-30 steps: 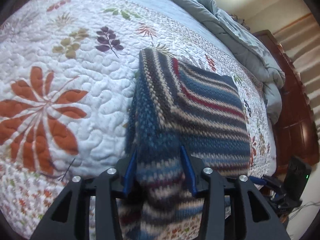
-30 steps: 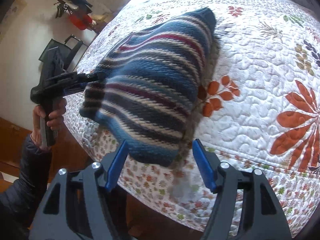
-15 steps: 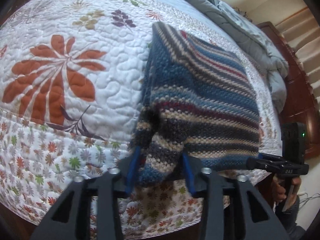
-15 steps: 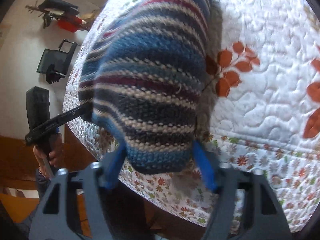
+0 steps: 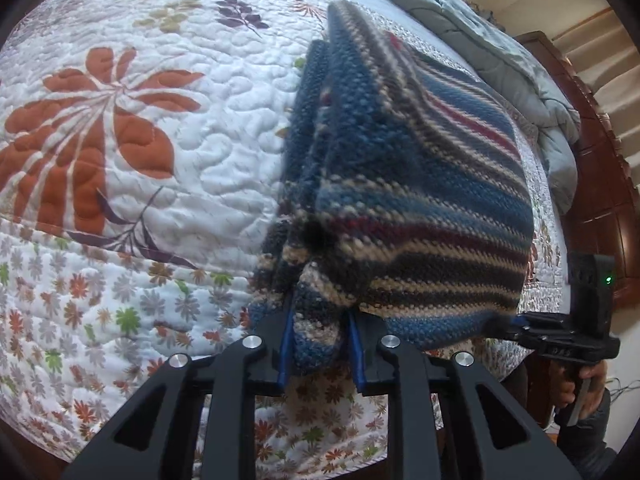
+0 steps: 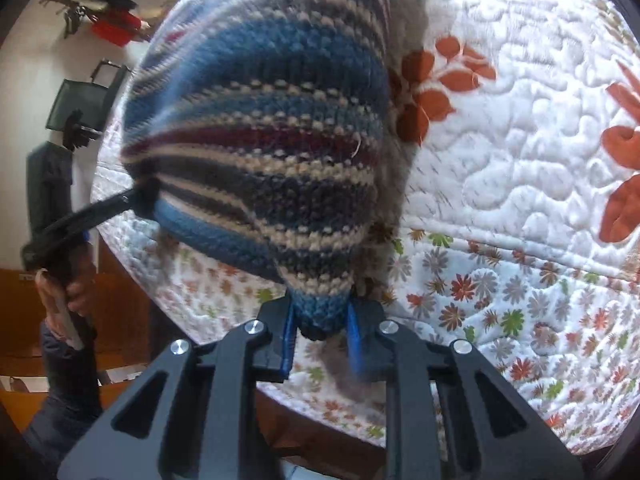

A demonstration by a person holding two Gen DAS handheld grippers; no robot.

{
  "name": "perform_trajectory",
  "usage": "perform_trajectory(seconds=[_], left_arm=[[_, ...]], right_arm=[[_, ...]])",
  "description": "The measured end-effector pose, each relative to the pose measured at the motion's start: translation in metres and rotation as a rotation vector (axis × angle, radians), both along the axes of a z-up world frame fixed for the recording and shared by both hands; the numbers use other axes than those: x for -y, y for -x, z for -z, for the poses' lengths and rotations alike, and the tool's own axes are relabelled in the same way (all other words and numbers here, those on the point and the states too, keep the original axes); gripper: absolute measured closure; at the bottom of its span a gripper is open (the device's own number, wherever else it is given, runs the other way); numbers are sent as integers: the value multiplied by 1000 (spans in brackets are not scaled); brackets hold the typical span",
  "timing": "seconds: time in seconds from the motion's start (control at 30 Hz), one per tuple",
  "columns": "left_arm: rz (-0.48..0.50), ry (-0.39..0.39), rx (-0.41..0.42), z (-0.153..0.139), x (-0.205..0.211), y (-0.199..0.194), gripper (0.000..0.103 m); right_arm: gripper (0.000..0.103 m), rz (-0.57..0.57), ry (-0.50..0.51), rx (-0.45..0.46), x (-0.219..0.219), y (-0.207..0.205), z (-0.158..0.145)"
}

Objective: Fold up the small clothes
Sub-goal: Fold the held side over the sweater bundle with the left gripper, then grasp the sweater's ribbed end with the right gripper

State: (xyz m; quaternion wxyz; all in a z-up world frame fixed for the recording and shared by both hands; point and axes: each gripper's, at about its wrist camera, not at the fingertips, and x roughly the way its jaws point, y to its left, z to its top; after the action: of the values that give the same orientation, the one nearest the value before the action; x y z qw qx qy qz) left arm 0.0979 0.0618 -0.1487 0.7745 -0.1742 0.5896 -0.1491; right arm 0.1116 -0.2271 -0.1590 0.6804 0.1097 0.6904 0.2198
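A small knitted sweater (image 5: pixel 420 184) with blue, cream, grey and red stripes is folded in layers and held up off the bed's near edge. My left gripper (image 5: pixel 318 344) is shut on its near left corner. My right gripper (image 6: pixel 320 324) is shut on the other near corner of the sweater (image 6: pixel 264 120). The right gripper also shows at the right of the left wrist view (image 5: pixel 520 326), and the left gripper at the left of the right wrist view (image 6: pixel 140 200). The sweater's far end rests toward the quilt.
The bed is covered by a white quilt (image 5: pixel 180 128) with orange leaf prints and a small-flower border. A grey duvet (image 5: pixel 500 52) is bunched at the far side by a wooden headboard (image 5: pixel 600 184). A black chair (image 6: pixel 80 100) stands by the wall.
My right gripper closed on the sweater's near corner; a second ago it was open and short of it. Both grippers have drawn the sweater back toward the bed's near edge.
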Motion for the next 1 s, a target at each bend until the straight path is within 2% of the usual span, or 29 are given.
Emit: perform_trajectory(seconds=[0.07, 0.13, 0.23, 0.3, 0.4, 0.47, 0.57, 0.73, 0.87, 0.97, 1.0], left_arm=[[7, -8, 1, -4, 1, 1, 78], [12, -3, -3, -11, 3, 1, 75], [10, 17, -27, -24, 0, -1, 65], [-8, 4, -5, -40, -6, -7, 58], [-32, -41, 52, -64, -13, -31, 49], [-40, -56, 53, -70, -11, -56, 49], [-56, -65, 30, -65, -2, -100, 49], [-94, -34, -40, -38, 15, -157, 49], [-82, -39, -45, -31, 27, -176, 51], [-61, -37, -52, -27, 31, -186, 63], [-58, -31, -56, -25, 33, -188, 69]], right_arm=[[82, -14, -18, 18, 2, 0, -6], [76, -32, -31, 26, 6, 1, -14], [65, -44, -55, 32, 15, -3, -30], [52, -47, -50, 62, 25, -10, -48], [46, -37, -36, 105, 35, -34, -71], [45, -11, -22, 133, 41, -60, -84], [38, 41, -81, 119, 49, -107, -89], [36, 107, -66, 59, 50, -171, -65], [35, 146, -110, 1, 42, -202, -37], [35, 166, -146, -21, 40, -218, -27], [39, 167, -146, -24, 38, -221, -25]])
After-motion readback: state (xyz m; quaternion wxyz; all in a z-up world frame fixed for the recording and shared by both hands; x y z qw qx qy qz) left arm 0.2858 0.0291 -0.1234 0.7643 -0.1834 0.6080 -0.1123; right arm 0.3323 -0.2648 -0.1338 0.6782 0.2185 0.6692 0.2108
